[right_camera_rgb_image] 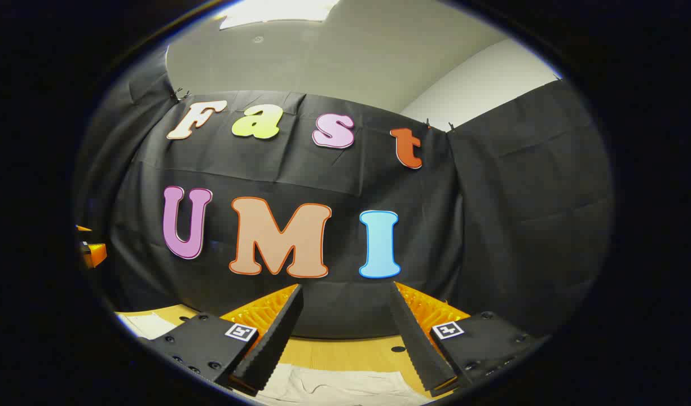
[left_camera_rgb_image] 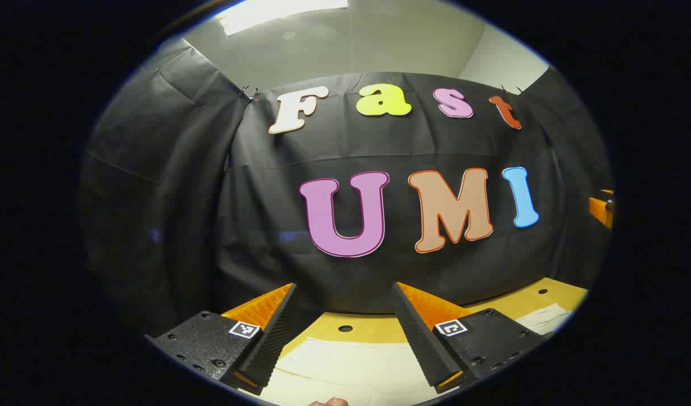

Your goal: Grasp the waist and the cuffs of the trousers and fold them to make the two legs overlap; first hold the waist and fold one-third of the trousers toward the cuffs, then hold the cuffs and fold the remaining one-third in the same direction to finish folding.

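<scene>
- Above the table (left_camera_rgb_image: 379, 330), two grippers are held level and facing the booth wall: the left gripper (left_camera_rgb_image: 345, 332) and the right gripper (right_camera_rgb_image: 345, 338), each with two fingers spread wide and nothing between them.
- One pair of pale trousers (left_camera_rgb_image: 351, 366) lies flat on the table, beneath and just ahead of both grippers; in the right gripper view the cloth (right_camera_rgb_image: 334, 386) shows wrinkles.
- The table is yellow wood with small round holes, three of them in sight in the left gripper view.
- Black cloth (left_camera_rgb_image: 210, 197) drapes the back and sides; a light ceiling sits above.
- A bare strip of table runs between the trousers' far edge and the wall.
</scene>
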The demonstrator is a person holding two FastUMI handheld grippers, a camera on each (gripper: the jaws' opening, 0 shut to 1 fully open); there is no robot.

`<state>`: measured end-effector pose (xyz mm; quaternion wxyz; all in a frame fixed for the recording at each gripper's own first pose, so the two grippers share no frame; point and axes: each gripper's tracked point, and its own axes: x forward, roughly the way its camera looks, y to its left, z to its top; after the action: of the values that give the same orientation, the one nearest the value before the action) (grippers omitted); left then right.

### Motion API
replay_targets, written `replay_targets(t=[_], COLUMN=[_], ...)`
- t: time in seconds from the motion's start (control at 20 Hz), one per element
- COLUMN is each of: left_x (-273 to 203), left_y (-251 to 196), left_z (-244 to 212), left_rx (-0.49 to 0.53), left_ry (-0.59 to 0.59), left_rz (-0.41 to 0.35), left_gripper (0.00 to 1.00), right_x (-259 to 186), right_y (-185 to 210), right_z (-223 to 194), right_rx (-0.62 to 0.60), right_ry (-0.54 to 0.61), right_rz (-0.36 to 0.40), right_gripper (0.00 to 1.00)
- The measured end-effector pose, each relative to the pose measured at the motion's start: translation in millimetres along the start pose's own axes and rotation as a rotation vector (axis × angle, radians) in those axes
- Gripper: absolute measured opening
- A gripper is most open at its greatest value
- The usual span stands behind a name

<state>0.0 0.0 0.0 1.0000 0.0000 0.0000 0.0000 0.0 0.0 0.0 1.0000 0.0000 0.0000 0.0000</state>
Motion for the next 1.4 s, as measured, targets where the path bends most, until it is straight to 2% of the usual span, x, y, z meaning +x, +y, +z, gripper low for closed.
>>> replay_targets(t=[0.45,1.05,1.15,1.3,1.4], left_x=[-1.5,-0.5,-0.6,-1.2,0.0], left_y=[-2.4,-8.9,-11.6,-13.8,-15.5], left_z=[-1.9,-2.9,-3.2,-6.1,-7.6], left_rx=[0.007,0.01,0.014,0.009,0.003], left_ry=[0.0,-0.003,0.001,0.007,0.01], left_rz=[0.002,-0.017,-0.023,-0.027,-0.026], left_gripper=[0.96,0.96,0.96,0.96,0.96], right_x=[-4.3,-15.1,-14.9,-19.5,-23.3], right_y=[8.4,7.4,-0.3,-6.8,-16.2], right_z=[-6.0,-14.4,-18.3,-38.8,-53.8], right_rx=[-0.023,-0.044,-0.076,-0.121,-0.219], right_ry=[0.015,0.03,0.032,0.076,0.106], right_rz=[0.04,0.048,0.043,0.099,0.128], right_gripper=[0.96,0.97,0.97,0.97,0.97])
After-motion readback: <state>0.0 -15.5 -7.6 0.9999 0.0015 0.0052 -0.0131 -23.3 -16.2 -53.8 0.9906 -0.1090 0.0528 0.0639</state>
